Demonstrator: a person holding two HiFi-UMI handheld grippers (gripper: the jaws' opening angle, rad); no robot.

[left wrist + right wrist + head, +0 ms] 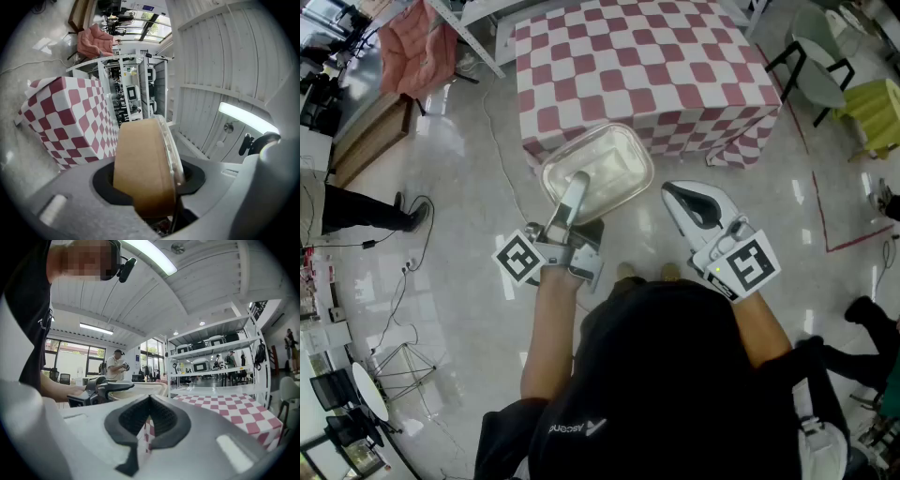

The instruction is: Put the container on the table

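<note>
Above a glossy floor, the left gripper clamped its jaws on the rim of the clear container; the container hung in the air just short of the checked table; the right gripper, jaws together on nothing, hovered just beside the container.

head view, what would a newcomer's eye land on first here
The clear container, clamped by its rim in the left tool, hangs in the air just short of the table. That red-and-white checkered table fills the top of the view. The right tool is shut and empty beside the container.
</note>
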